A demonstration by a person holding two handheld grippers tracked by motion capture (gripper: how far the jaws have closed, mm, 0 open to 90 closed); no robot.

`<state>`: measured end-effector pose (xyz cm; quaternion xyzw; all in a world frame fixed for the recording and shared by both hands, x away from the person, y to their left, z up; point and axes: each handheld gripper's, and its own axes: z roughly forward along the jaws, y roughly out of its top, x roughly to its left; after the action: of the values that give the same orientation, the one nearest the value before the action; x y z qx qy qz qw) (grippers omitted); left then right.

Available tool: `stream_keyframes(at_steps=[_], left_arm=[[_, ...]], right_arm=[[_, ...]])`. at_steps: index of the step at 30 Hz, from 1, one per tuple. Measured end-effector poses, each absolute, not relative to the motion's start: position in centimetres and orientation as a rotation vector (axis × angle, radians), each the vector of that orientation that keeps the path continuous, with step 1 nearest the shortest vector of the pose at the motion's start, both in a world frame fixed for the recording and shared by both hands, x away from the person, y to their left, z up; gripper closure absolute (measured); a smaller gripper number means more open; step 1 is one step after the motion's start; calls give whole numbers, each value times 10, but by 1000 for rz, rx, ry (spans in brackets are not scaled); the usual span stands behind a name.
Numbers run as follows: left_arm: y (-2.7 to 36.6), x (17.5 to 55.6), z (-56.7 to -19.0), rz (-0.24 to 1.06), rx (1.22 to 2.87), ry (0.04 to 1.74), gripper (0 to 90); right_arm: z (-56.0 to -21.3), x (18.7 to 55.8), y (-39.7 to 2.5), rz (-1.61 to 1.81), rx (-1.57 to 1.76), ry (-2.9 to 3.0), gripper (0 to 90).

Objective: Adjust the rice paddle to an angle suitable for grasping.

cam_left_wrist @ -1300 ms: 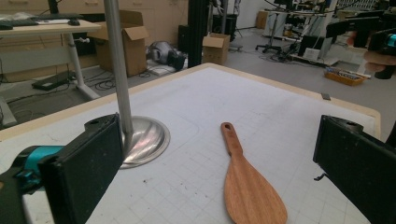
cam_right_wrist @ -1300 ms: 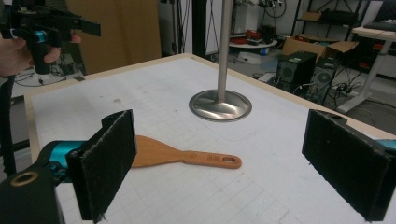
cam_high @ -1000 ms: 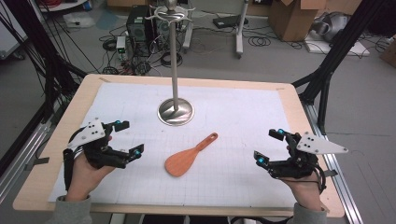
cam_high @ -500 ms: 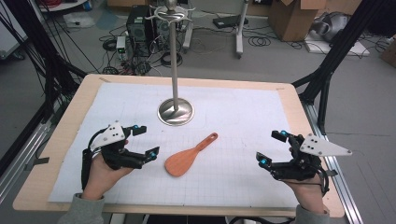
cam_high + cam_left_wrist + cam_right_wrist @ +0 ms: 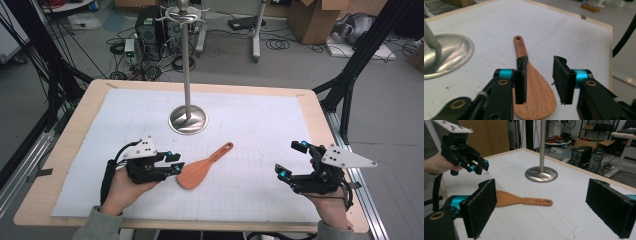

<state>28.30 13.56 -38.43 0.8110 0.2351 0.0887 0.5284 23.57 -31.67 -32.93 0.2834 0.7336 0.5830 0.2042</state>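
Spatula [image 5: 200, 169] mid-worktop, handle toward stand [image 5: 188, 119] | left gripper [image 5: 170, 163] jaws open over blade | right gripper [image 5: 292, 160] jaws wide, empty

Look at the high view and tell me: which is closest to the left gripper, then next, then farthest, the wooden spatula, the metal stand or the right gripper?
From the left gripper:
1. Wooden spatula, just beside its open jaws.
2. Metal stand, farther back at mid-table.
3. Right gripper, across at the table's right edge.
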Motion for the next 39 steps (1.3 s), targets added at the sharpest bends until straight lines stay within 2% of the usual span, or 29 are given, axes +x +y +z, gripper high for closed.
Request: stream_keyframes(at_steps=[5, 15, 39], left_arm=[[126, 287, -392, 185, 1995, 550, 798], [100, 289, -406, 147, 2056, 534, 878], [58, 287, -434, 116, 2203, 489, 890]], right_arm=[[-329, 231, -322, 1629, 798, 2010, 105], [-332, 228, -325, 1603, 808, 2024, 110], [-335, 226, -325, 1582, 817, 2037, 110]])
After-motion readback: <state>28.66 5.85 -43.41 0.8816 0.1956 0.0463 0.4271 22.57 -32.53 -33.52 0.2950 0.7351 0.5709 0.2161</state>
